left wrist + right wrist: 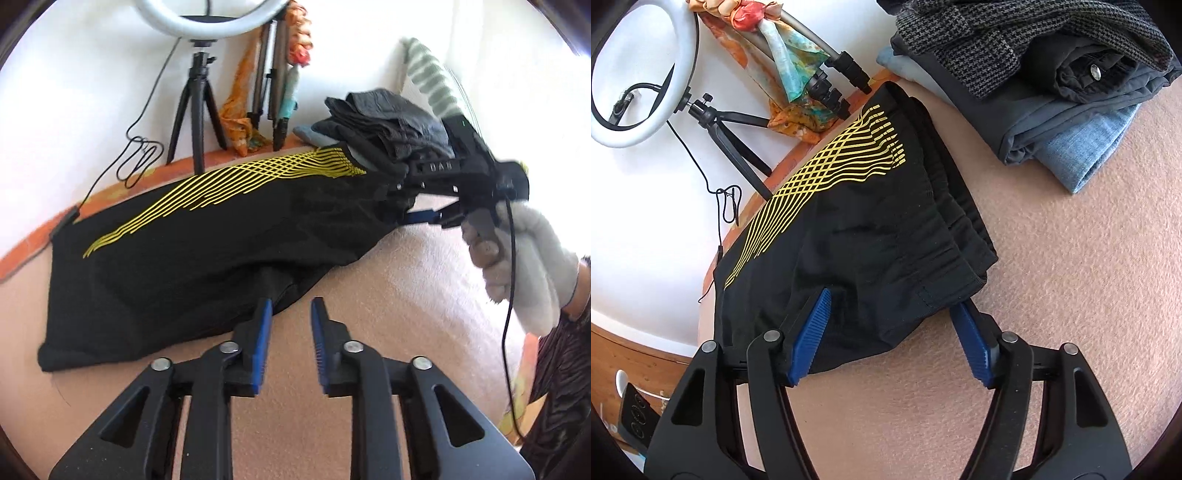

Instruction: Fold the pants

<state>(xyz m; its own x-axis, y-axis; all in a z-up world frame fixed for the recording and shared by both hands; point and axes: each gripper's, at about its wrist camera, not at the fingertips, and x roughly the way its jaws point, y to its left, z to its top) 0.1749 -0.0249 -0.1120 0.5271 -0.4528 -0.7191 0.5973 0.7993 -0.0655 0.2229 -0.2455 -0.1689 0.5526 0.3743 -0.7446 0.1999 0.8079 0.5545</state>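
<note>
Black pants (177, 258) with a yellow line pattern lie folded on a pink blanket (369, 295); they also show in the right wrist view (857, 229). My left gripper (291, 306) is open at the near edge of the pants, with its left fingertip touching the cloth. My right gripper (892, 306) is open with its jaws wide around the waistband corner of the pants; the cloth lies between the fingers. In the left wrist view the right gripper (399, 199) shows at the right end of the pants, held by a gloved hand (524, 251).
A stack of folded dark and denim clothes (1052, 92) lies beyond the pants on the blanket. A ring light on a tripod (199, 122), a cable (136, 162) and colourful scarves (243, 107) stand at the blanket's far edge.
</note>
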